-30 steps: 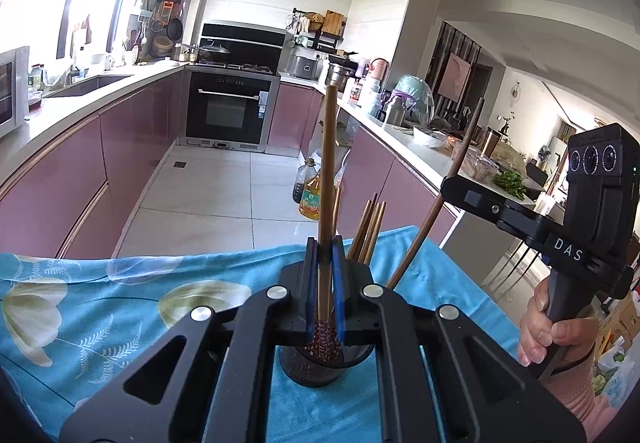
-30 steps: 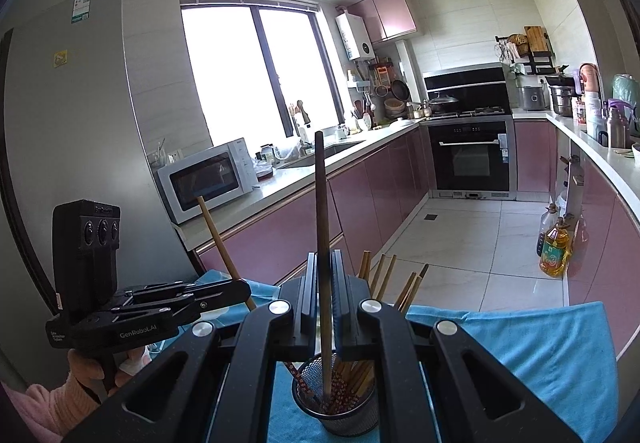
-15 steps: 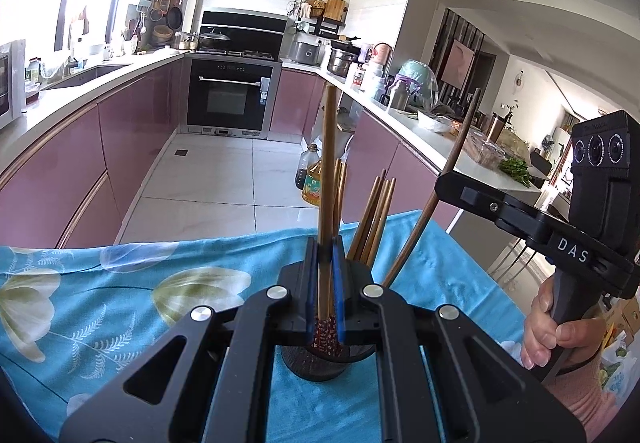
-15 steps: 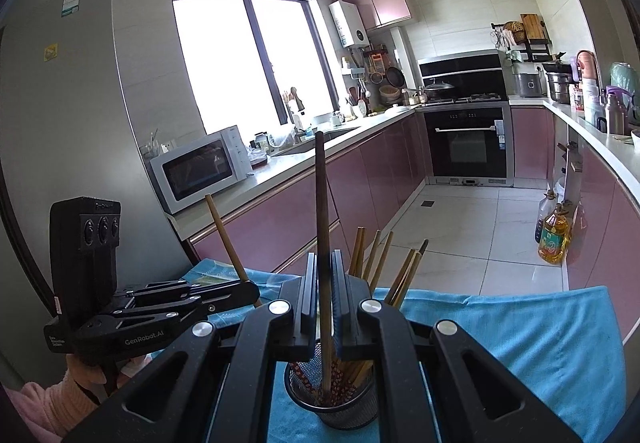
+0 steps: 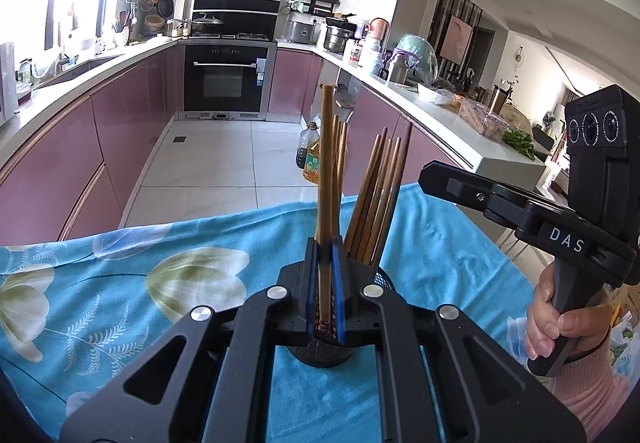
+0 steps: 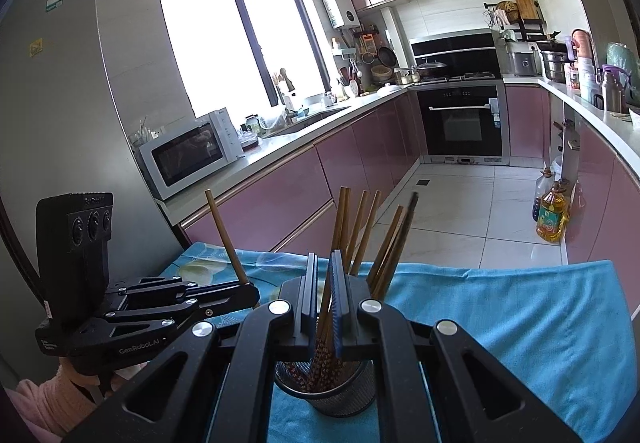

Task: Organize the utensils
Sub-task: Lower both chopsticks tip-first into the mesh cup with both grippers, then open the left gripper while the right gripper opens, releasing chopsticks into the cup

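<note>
Left gripper [image 5: 325, 283] is clamped on one chopstick [image 5: 326, 171], which I hold upright with its lower end inside the mesh cup [image 5: 320, 351] at the near middle of the blue flowered cloth [image 5: 120, 303]. My left camera alone shows the right gripper [image 5: 428, 175] from the side, level and pointing left, just right of the bundled chopsticks [image 5: 376, 195], with no stick standing out of its tip; the right hand [image 5: 560, 323] is wrapped round its handle at the near right.

My right camera alone shows the slot between the right gripper's pads [image 6: 338, 295]. It is narrow and the cup's sticks show through it, so I cannot tell whether they pinch one. It looks down over the cup, with the left gripper level at the near left.
</note>
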`<action>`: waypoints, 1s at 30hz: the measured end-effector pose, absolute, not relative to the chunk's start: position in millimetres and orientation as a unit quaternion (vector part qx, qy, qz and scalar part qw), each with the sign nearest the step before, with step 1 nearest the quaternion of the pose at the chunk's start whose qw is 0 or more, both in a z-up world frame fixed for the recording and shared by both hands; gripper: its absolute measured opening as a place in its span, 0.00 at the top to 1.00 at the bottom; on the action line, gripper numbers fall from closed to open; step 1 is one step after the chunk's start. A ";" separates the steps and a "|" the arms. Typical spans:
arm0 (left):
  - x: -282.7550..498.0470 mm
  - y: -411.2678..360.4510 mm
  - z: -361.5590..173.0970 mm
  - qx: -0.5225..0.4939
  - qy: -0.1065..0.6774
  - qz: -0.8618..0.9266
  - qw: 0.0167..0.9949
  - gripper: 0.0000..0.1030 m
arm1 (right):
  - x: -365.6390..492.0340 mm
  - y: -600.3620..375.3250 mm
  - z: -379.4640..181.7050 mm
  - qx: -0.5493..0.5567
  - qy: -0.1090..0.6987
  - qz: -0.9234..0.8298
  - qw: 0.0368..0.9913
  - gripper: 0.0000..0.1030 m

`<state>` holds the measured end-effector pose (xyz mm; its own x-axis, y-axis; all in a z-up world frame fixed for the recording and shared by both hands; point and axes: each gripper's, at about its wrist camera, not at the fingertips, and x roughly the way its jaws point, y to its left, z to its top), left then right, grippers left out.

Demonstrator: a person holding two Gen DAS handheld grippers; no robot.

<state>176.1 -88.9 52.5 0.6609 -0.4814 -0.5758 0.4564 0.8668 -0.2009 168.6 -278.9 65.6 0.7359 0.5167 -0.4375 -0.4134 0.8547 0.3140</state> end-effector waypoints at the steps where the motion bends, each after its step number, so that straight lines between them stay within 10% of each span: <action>1: 177.6 -89.6 50.2 -0.017 0.324 -0.258 0.910 0.93 | 169.9 -278.3 63.0 0.098 0.267 0.251 0.925 0.95; 14: 185.7 -83.1 19.0 -0.024 0.344 -0.248 0.905 0.79 | 160.6 -274.3 35.9 0.103 0.294 0.250 0.917 0.75; 20: 168.2 -65.1 11.4 -0.039 0.324 -0.220 0.919 0.54 | 141.4 -269.9 26.9 0.095 0.288 0.240 0.922 0.50; 25: 141.3 -48.2 8.1 -0.034 0.282 -0.164 0.945 0.15 | 118.0 -264.9 20.8 0.077 0.263 0.210 0.938 0.18; 30: 113.8 -29.8 4.0 -0.028 0.241 -0.114 0.963 0.06 | 99.4 -257.8 13.9 0.050 0.239 0.172 0.954 0.06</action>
